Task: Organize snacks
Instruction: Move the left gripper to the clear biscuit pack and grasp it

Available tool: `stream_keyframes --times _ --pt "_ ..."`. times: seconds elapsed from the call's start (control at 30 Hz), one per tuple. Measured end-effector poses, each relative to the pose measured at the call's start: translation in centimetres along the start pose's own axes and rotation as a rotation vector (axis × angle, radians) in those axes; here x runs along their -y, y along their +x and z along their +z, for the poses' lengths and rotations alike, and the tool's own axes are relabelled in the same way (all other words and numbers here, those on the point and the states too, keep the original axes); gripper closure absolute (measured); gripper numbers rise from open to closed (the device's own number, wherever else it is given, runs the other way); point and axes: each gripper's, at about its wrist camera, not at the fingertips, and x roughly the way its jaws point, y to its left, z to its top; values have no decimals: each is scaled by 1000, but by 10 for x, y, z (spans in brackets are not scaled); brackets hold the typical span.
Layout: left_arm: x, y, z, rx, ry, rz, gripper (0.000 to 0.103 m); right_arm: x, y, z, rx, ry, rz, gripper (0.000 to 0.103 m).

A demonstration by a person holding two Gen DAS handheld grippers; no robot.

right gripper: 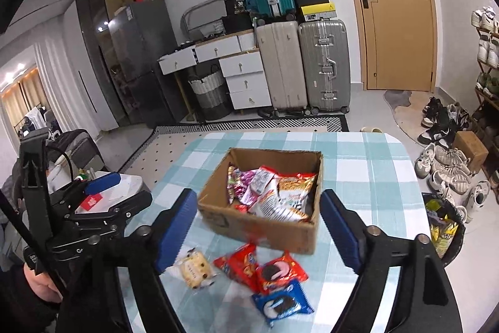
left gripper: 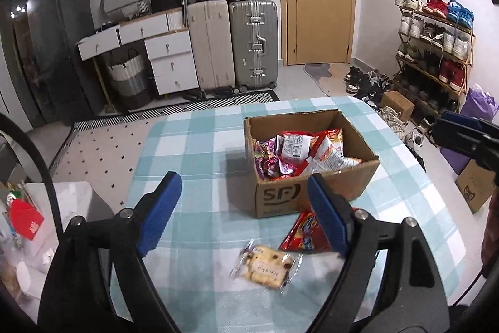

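Progress: partial. Open brown cardboard box [right gripper: 259, 227] sits mid-worktop on the teal-and-white checked cloth [right gripper: 374, 177] and already holds a heap of foil snack bags, red, pink-purple and white [right gripper: 271, 192], so most of the sorting looks done. Four packets remain loose on the cloth in front of the box's near wall: clear-wrapped pale biscuit packet with dark chips [right gripper: 193, 269], red crinkly snack packet [right gripper: 238, 266], red sandwich-cookie packet [right gripper: 280, 272] and blue sandwich-cookie packet [right gripper: 282, 303]. The two reds overlap; the blue one touches the red cookie packet. Right tool [right gripper: 260, 231] spread wide and empty, hanging above the near edge of the box with the loose packets below and between its blue fingers. Left tool [left gripper: 244, 214] also spread wide and empty, over the cloth just left of the box, biscuit packet low between its fingers. Judgement: four pick-and-drop moves left, none begun. Limits of view: left wrist view shows only the biscuit packet and part of the red crinkly one, the rest covered by the tool's right finger; both cookie packets absent there. Box contents are piled, so count and lower layers cannot be read. Box front is motion-blurred in the right wrist view; printing illegible there.
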Motion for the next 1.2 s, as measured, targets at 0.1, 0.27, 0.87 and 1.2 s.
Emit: stream_keyframes --times 0.1,0.27,0.87,1.2 --pt "-9 -16 -10 12 -42 5 10 -8 -15 -10 20 -27 -16 9" --pt "-23 -33 -25 38 -107 -19 1 -18 -28 -29 29 -43 -32 3" --pt "-27 79 -121 -199 -155 -93 1 20 30 -107 -58 134 -57 2" --pt "-8 117 -146 -260 -37 -179 1 25 49 -135 -58 139 -20 2"
